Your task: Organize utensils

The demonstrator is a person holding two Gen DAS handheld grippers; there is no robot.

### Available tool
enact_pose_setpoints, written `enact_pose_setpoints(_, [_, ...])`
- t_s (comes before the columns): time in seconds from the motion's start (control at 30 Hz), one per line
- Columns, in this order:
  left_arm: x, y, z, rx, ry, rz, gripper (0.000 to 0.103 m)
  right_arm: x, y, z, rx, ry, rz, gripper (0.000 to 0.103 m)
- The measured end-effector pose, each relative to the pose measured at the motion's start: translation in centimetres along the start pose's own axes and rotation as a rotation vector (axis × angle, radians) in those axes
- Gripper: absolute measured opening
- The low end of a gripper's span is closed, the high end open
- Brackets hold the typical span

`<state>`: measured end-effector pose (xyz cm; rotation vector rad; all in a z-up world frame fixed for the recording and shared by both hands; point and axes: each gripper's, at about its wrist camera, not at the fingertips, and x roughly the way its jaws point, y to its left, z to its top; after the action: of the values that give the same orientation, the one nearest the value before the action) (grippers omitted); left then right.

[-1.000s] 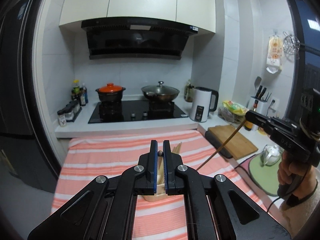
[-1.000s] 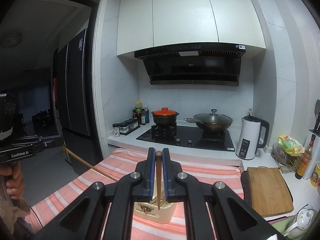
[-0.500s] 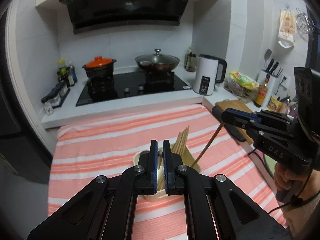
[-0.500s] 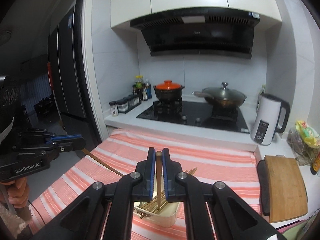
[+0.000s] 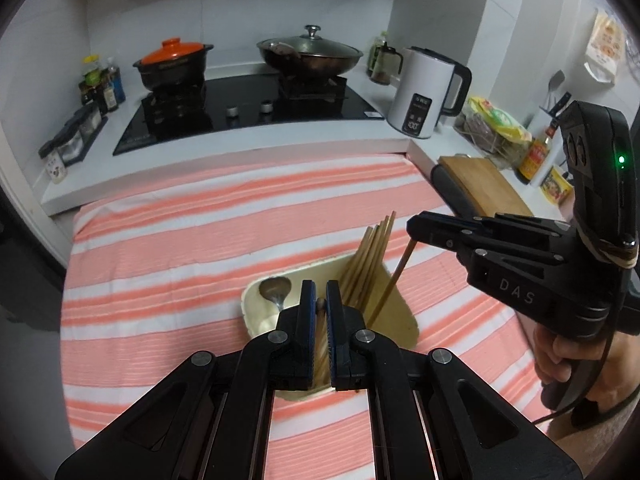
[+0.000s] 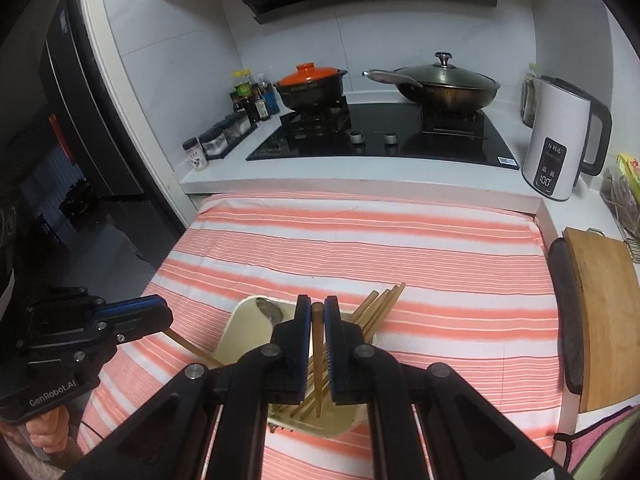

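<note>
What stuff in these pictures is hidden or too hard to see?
- Near end of the cream holder, left wrist view: covered by the left gripper.
- Lower tip of the chopstick held by the right gripper, right wrist view: lost among the other chopsticks.
- Spoon handle, right wrist view: behind the gripper.
- Kettle display, left wrist view: too small to read.

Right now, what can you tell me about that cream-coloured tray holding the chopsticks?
The cream tray is a shallow rectangular holder with rounded corners, plastic or ceramic by its look. It sits on the striped cloth. A metal spoon lies at its left end; a bundle of wooden chopsticks leans out at its right end.
</note>
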<state>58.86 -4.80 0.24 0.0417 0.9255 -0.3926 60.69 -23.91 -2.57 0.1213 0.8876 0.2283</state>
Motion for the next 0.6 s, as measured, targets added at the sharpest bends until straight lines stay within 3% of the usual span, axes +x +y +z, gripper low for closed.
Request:
enact_pose_setpoints(0.03, [0.3, 0.0, 0.1, -0.002, -0.002, 0.003, 0.005, 0.5, -0.1, 0.0, 0.002, 0.001, -0.004, 0.009])
enact_pose_setpoints(0.07, [0.4, -0.1, 0.1, -0.002, -0.014, 0.005, 0.013, 0.8, -0.2, 0.1, 0.011, -0.001, -0.004, 0.01])
enact_pose_setpoints(0.1, [0.5, 0.0, 0.2, -0.003, -0.026, 0.005, 0.031, 1.0, -0.3, 0.2, 0.016, -0.005, -0.003, 0.013])
enact_pose_setpoints(0.13, [0.4, 0.0, 0.1, -0.005, -0.043, 0.013, 0.043, 1.1, -0.4, 0.2, 0.018, -0.013, 0.002, 0.025])
enact_pose_setpoints(0.17, [0.1, 0.1, 0.0, -0.007, -0.065, 0.026, 0.061, 1.0, -0.5, 0.2, 0.02, -0.031, 0.001, 0.032])
enact_pose_setpoints(0.2, [-0.3, 0.2, 0.0, -0.005, -0.09, 0.035, 0.065, 0.8, -0.6, 0.1, 0.02, -0.05, -0.001, 0.042])
enact_pose_setpoints(0.27, [-1.3, 0.3, -0.4, 0.006, -0.128, 0.035, 0.068, 0.0, -0.6, -0.2, 0.015, -0.076, 0.003, 0.043])
enact_pose_setpoints(0.47, [-6.4, 0.1, -2.9, -0.017, -0.311, 0.147, 0.1, -5.1, 0.1, -1.9, -0.043, -0.212, -0.051, 0.05])
enact_pose_setpoints(0.5, [-7.4, -0.1, -3.8, -0.029, -0.349, 0.172, 0.102, -6.3, 0.4, -2.4, -0.053, -0.241, -0.063, 0.06])
enact_pose_setpoints(0.6, [-9.9, -0.9, -6.6, -0.048, -0.414, 0.207, 0.103, -9.7, 1.7, -4.3, -0.09, -0.322, -0.084, 0.069])
